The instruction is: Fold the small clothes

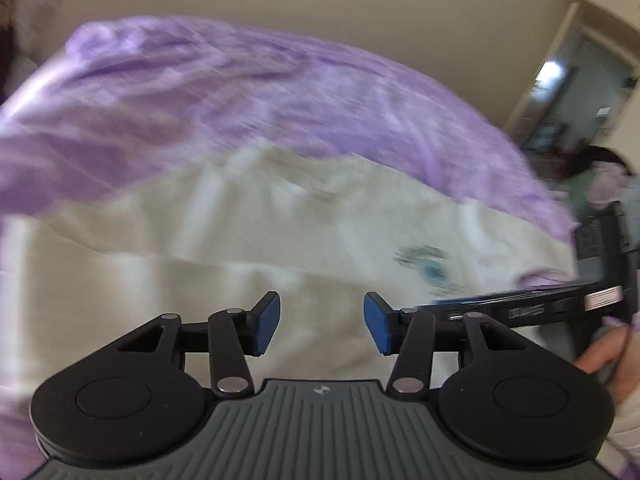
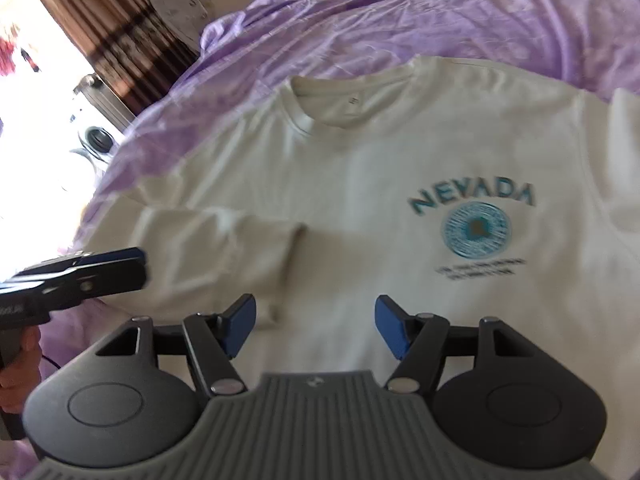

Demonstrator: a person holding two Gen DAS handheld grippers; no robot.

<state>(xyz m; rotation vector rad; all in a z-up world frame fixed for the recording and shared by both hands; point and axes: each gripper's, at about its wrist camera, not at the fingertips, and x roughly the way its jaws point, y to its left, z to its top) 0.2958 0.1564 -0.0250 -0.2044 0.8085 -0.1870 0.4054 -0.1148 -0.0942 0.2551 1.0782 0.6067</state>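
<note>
A cream T-shirt [image 2: 360,184] with a teal "NEVADA" print [image 2: 476,216] lies face up on a purple bedsheet [image 2: 440,12]. Its left sleeve [image 2: 224,248] is folded in over the chest. My right gripper [image 2: 316,328] is open and empty, just above the shirt's lower middle. My left gripper [image 1: 322,322] is open and empty over the shirt [image 1: 248,248], which is blurred in the left wrist view. The left gripper also shows at the left edge of the right wrist view [image 2: 132,266]; the right gripper shows at the right in the left wrist view [image 1: 500,304].
The purple sheet [image 1: 240,92] covers the bed all around the shirt. A curtain [image 2: 100,12] and a bright window are at the left. An open doorway [image 1: 580,92] is at the far right. A hand [image 1: 612,352] holds the right gripper's handle.
</note>
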